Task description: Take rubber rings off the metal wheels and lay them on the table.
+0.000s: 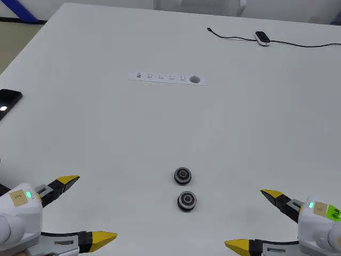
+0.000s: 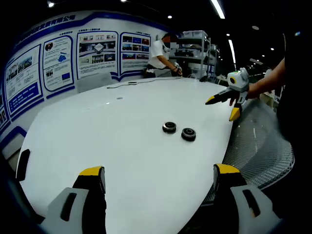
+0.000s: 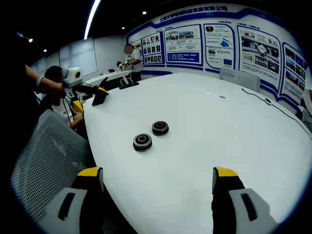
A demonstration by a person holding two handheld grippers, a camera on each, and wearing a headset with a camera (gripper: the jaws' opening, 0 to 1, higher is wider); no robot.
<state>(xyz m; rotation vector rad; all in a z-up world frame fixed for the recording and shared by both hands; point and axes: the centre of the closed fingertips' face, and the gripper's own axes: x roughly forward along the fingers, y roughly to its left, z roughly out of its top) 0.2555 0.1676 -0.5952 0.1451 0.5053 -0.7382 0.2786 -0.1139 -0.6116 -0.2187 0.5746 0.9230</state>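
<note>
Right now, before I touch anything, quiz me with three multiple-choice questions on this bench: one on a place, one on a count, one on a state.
1. Where do the far wheel and the near wheel lie?
A. in a tray
B. on the floor
C. on the white table, between the two hand-held grippers

2. How many wheels are on the table?
A. one
B. two
C. four

3. How do the left hand-held gripper and the right hand-held gripper stand?
A. both open, holding nothing
B. both shut on a wheel
C. left shut, right open

Answers:
1 C: the head view shows both wheels on the bare tabletop, with a gripper on either side.
2 B: every view shows just a pair.
3 A: each gripper's jaws are spread wide with nothing between them.
</note>
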